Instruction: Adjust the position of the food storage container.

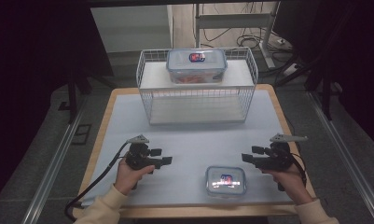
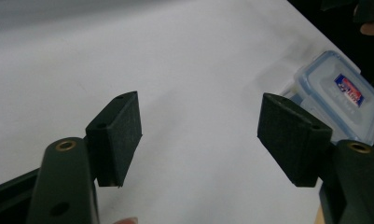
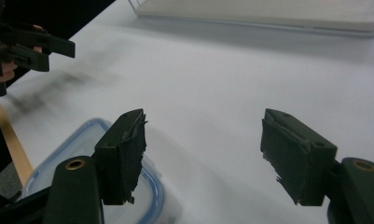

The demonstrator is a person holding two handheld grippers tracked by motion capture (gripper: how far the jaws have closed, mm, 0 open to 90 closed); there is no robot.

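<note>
Across the table (image 1: pixel 128 121), a pale mat covers nearly the whole top, and the biggest thing on it is the white wire basket (image 1: pixel 197 86) at the far middle, its flat shelf carrying a large lidded container (image 1: pixel 197 66) with something reddish inside. Both stand well apart from the work and block nothing. Near the front edge, between the two hands and closer to the right one, lies the small container (image 1: pixel 225 180): a clear plastic box with a blue-rimmed snap lid and a label on top. It looks light and stiff, probably empty, though the glare on the lid makes that hard to confirm. Smooth plastic will likely slip under the pads, so the best hold seems to be across the short sides, just under the lid's rim, or on the clip flaps. The right gripper (image 1: pixel 250 156) hovers just beside it, jaws apart with nothing between them; in the right gripper view the box sits under the left-hand pad (image 3: pixel 124 154). The left gripper (image 1: pixel 162 157) hangs farther off, jaws likewise wide and empty. Bare mat lies all round the box, so the approach is free.
</note>
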